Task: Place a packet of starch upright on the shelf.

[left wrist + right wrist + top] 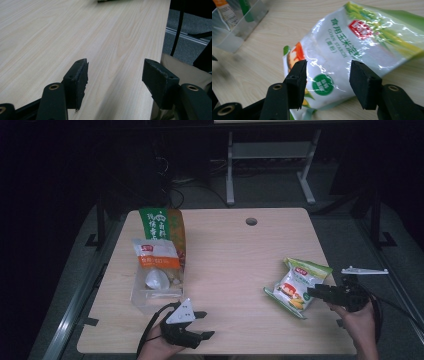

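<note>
Now right tongs (325, 85) open over corn starch bag (352, 50); left tongs (115, 82) open, nothing between.

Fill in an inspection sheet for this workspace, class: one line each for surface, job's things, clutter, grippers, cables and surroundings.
Surface: light wooden table, round hole near the far edge.
Job's things: corn starch bag lying flat; clear plastic bin holding an orange packet and a green bag.
Clutter: nothing seen.
Grippers: left gripper open over bare wood; right gripper open, jaws either side of the corn starch bag.
Cables: one trails from each gripper; more on the floor.
Surroundings: dark room, metal desk frame behind.
</note>
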A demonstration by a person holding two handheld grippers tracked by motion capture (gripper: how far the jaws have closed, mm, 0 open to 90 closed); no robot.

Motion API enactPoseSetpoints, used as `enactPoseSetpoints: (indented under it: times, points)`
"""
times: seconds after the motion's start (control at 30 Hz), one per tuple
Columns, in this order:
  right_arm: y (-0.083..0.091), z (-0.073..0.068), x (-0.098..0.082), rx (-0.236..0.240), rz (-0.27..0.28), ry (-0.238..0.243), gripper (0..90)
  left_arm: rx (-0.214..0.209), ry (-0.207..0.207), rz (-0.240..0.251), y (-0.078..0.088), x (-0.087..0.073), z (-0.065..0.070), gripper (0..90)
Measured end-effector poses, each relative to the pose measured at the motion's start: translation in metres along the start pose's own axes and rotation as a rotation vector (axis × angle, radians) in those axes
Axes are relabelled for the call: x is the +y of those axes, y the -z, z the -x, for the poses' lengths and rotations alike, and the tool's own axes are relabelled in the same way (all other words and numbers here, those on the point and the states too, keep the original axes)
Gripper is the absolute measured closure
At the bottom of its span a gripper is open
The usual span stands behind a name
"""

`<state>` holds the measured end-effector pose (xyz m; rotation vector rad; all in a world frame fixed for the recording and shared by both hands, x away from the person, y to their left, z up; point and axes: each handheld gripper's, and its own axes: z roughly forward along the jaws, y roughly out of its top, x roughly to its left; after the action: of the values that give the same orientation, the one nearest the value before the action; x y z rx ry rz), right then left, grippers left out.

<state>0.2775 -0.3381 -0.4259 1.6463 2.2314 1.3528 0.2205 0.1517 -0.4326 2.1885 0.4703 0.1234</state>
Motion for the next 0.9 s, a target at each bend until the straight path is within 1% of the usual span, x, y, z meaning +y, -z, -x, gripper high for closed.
enactPoseSetpoints:
  times: [0.07,0.2,0.3,0.33,0.37,0.4,0.43,0.5,0.57,0.63,0.67,0.77,0.8,0.9]
  points:
    - [0.001,0.004,-0.002,-0.025,-0.013,-0.008,46.0,0.000,0.000,-0.001,0.000,0.000,0.000,37.0]
    - [0.000,0.010,-0.005,-0.049,-0.026,-0.025,45.3,-0.001,-0.001,-0.001,0.000,0.000,0.000,37.1]
    - [-0.002,0.016,-0.007,-0.058,-0.026,-0.038,44.8,-0.001,0.000,-0.001,0.000,0.000,0.000,37.1]
    - [-0.002,0.016,-0.007,-0.058,-0.026,-0.038,44.8,-0.001,0.000,-0.001,0.000,0.000,0.000,37.1]
    - [-0.002,0.020,-0.008,-0.062,-0.019,-0.059,44.6,0.000,0.000,-0.001,0.000,0.000,0.001,37.1]
    - [-0.002,0.022,-0.009,-0.061,-0.011,-0.064,44.3,0.000,0.001,-0.001,0.000,0.000,0.001,37.1]
    - [-0.003,0.024,-0.009,-0.057,-0.005,-0.078,44.3,-0.001,0.001,-0.002,-0.001,0.000,0.000,37.1]
    - [-0.006,0.028,-0.010,-0.047,-0.001,-0.091,44.2,-0.004,0.004,-0.003,-0.002,0.000,0.001,37.1]
    - [-0.010,0.031,-0.010,-0.033,-0.009,-0.101,44.1,-0.005,0.004,-0.004,-0.002,0.000,0.001,37.1]
    - [-0.014,0.032,-0.010,-0.017,-0.013,-0.105,43.8,-0.007,0.006,-0.004,-0.003,0.000,0.001,37.1]
    - [-0.016,0.032,-0.009,0.000,-0.005,-0.117,43.9,-0.008,0.005,-0.004,-0.004,0.000,0.001,37.1]
    - [-0.022,0.032,-0.006,0.023,0.007,-0.127,45.3,-0.011,0.005,-0.009,-0.005,0.000,0.001,37.1]
    - [-0.024,0.033,-0.006,0.032,0.012,-0.135,47.5,-0.011,0.003,-0.010,-0.005,0.000,0.001,37.1]
    - [-0.026,0.033,-0.006,0.051,0.025,-0.163,58.0,-0.012,0.006,-0.009,-0.006,0.000,0.002,37.1]
